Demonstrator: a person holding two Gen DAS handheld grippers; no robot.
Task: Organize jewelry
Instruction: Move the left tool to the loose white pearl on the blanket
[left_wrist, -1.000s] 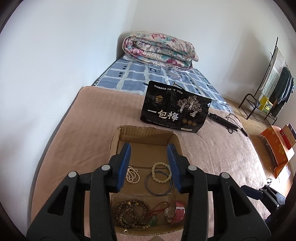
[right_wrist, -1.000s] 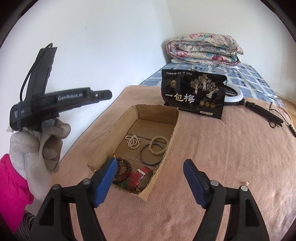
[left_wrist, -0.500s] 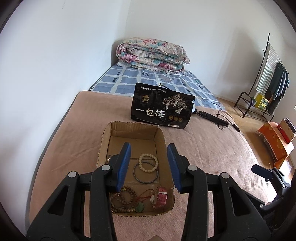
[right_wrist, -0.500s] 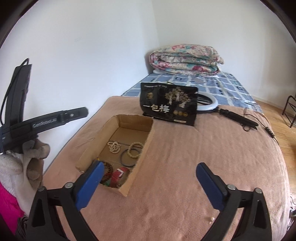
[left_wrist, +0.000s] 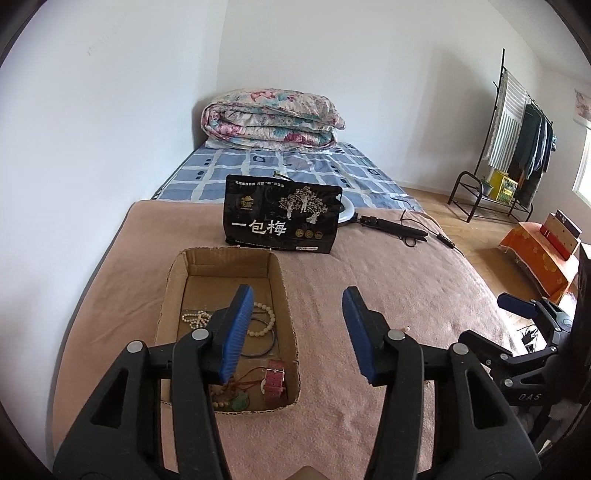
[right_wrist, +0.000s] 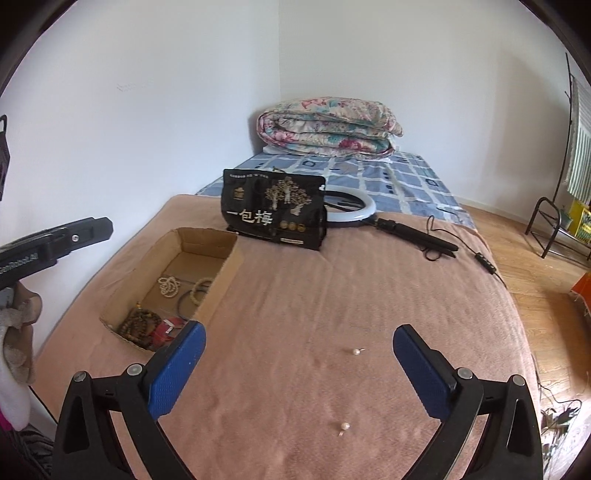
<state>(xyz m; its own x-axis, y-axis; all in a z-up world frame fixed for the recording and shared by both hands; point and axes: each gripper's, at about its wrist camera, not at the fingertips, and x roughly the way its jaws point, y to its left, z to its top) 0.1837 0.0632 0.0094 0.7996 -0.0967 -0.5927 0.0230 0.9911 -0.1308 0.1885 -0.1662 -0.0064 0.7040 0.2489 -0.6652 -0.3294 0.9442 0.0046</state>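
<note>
Pink blanket (right_wrist: 295, 295) covers the bed, cardboard box (right_wrist: 221, 266) at left centre of the right wrist view holding bracelets, wooden beads and a red watch. Two loose pearl earrings (right_wrist: 355, 351) lie on the blanket low in that frame, between the fingers of our right gripper (right_wrist: 299, 369), jaws spread wide, empty. Left gripper (left_wrist: 299, 332) also parted, empty, hovering beside the box. Risk as we judge it: the earrings are tiny and round, the soft nap could let one roll or slip from wide pads. Only the right view shows both earrings; the left view shows just one by its right finger, but sees the watch (left_wrist: 275, 378) and jade pendant (left_wrist: 242, 400) clearly.
</note>
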